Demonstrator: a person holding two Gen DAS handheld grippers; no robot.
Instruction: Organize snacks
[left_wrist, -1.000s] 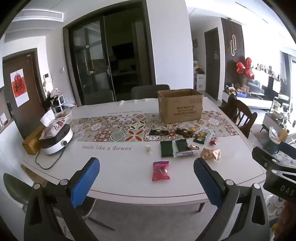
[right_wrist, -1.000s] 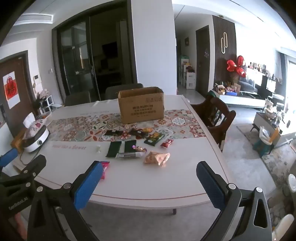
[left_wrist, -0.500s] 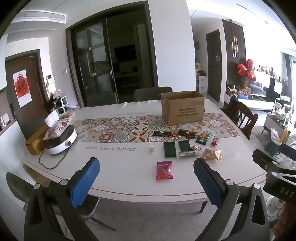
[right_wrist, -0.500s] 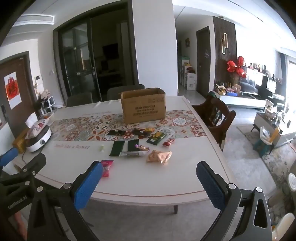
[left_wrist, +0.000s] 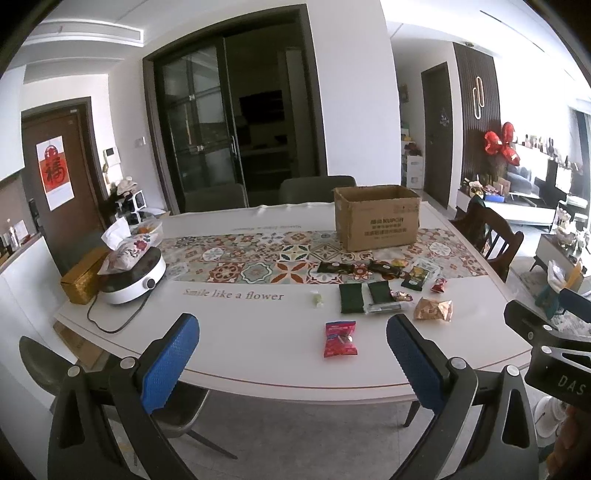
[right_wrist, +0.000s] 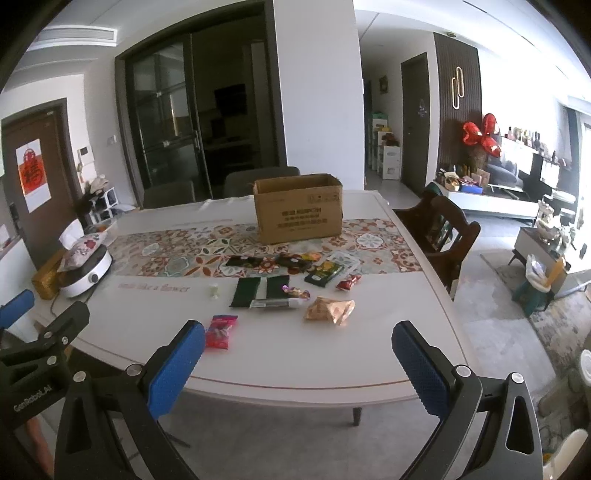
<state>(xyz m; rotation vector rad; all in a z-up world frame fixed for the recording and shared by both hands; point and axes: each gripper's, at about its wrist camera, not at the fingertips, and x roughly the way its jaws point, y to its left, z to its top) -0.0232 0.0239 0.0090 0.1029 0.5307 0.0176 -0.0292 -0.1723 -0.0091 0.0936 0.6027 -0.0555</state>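
Both tools held off the near edge of the white oval tabletop (left_wrist: 236, 332), nothing grasped: left tool (left_wrist: 291, 354) with blue pads spread wide apart, right tool (right_wrist: 298, 358) likewise wide apart and empty. Snacks lie loose at centre-right of both frames: red-pink packet (left_wrist: 340, 338) nearest the edge, crumpled gold foil bag (left_wrist: 433, 309) to its right, two dark green flat packets (left_wrist: 364, 295) side by side, more small wrappers behind on the patterned tile-print runner (left_wrist: 258, 258). Open brown cardboard box (left_wrist: 376, 217) stands upright beyond them, upper centre; likely the destination. Judged risks: thin flat packets give little to pinch, so pads may slide over and push one toward the rim; the red-pink packet sits closest to falling off. The foil bag could crush or burst under a hard squeeze. The cluster is tight, some wrappers touching, so one grab may drag a neighbour. Reaching for the box crosses the whole pile; a low sweep could scatter it. White round cooker (left_wrist: 133, 275) and its cord at left sit well apart.
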